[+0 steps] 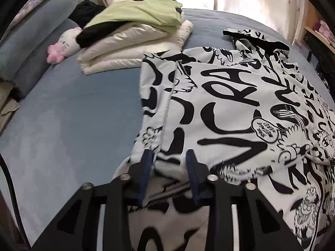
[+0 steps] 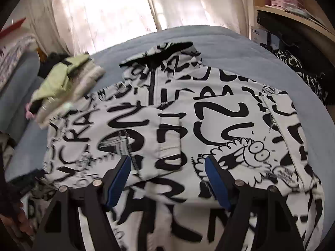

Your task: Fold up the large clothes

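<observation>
Black-and-white printed jacket (image 2: 188, 113) spread on blue bed (image 1: 69, 121), left hand-held gripper (image 1: 170, 156) partly parted over its hem, right hand-held gripper (image 2: 167, 163) wide, gripping nothing, folded clothes pile (image 1: 134, 39) beside.

Jacket (image 1: 230, 104) white, black graffiti lettering; bedsheet (image 1: 69, 125) blue; folded top (image 1: 138, 14) pale green; tongs' pads (image 2: 117, 179) blue.

A big white jacket (image 2: 188, 108) covered in black graffiti lettering and cartoon figures lies spread flat on the blue bed (image 1: 62, 125). Its hood (image 2: 167, 51) points toward the curtained window, a dark zip running down from it. One sleeve (image 1: 159, 96) is folded inward across the body, stitched seam showing.
</observation>
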{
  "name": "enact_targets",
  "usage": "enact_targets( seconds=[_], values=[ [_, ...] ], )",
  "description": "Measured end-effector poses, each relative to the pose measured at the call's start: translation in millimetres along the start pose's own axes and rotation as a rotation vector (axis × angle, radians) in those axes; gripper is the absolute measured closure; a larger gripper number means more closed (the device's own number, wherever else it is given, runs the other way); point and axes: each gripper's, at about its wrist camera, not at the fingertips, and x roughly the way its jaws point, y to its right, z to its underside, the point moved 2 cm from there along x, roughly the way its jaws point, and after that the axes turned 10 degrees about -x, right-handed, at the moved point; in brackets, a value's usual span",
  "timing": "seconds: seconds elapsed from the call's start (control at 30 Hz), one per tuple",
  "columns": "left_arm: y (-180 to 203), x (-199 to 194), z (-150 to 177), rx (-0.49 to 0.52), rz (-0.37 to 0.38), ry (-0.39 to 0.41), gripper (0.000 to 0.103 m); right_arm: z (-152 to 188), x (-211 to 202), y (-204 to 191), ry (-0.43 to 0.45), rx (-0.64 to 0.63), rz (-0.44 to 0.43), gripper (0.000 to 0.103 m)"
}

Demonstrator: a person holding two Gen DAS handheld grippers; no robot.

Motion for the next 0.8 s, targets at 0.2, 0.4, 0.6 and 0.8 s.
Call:
enact_targets(
  seconds=[0.2,0.4,0.6,0.8],
  values=[
    [-1.4,-44.4,20.0,-0.007,0.03,0.018,0.059,6.8,-36.0,-0.1,0.055,0.028,0.02,0.03],
    [1.9,-77.1,33.7,0.027,0.045,0.053,0.056,20.1,-58.1,-3.7,0.066,0.036,0.018,0.03],
    [6.8,-98.8,44.7,0.053,0.05,0.071,0.052,35.4,-66.5,-7.0,0.043,0.03,0.023,0.03],
    [4.4,-115.4,58.7,0.063,0.061,0.065,0.052,51.0,-80.0,-10.0,0.04,0.034,0.0,0.03]
  ],
)
